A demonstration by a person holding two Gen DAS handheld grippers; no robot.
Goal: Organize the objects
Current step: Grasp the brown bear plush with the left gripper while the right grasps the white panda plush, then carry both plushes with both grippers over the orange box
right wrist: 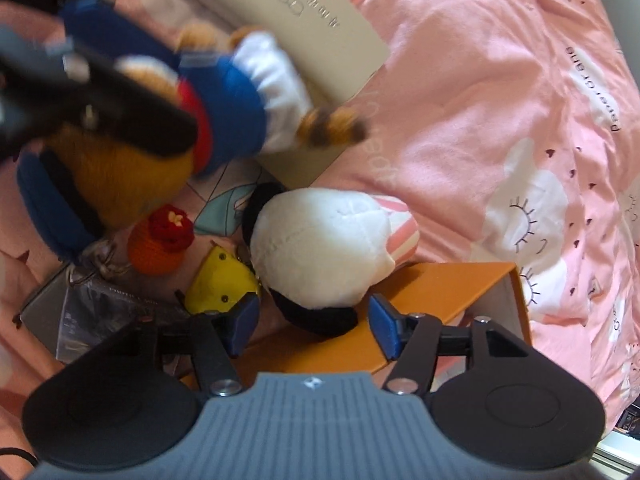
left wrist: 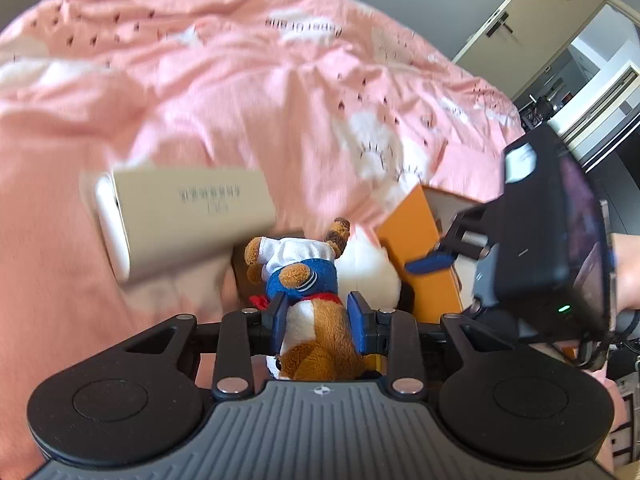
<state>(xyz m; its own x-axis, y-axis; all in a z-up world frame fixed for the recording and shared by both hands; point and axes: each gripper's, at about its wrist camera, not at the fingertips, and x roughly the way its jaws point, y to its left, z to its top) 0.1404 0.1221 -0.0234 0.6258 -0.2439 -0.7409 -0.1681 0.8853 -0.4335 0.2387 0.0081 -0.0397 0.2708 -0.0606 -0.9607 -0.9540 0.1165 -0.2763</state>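
Left wrist view looks over a wide pink bedspread with white sleepy-eyed clouds, which spreads ahead of and beyond both grippers. Ahead and to the left of the left gripper lies a long beige cardboard box with a white end cap, blurred. To its right stands an orange cardboard box, open with a pale inside, and the right gripper's black body crosses in front of that box. Between them sits a round white plush toy.

The left gripper's blue pads are pressed against both sides of a brown plush animal in a blue and white sailor outfit, which hangs head toward the camera with its striped tail pointing away.

From the right wrist view, the right gripper points down with its jaws standing wide apart and nothing pressed between the pads; the white plush toy, with black parts at its edges and a pink striped piece behind, lies just beyond the fingertips, resting partly on the orange box. Up and to the left the held sailor animal appears blurred. Below it, left of the right gripper, lie a small orange crocheted ball with a red top and a small yellow soft toy.
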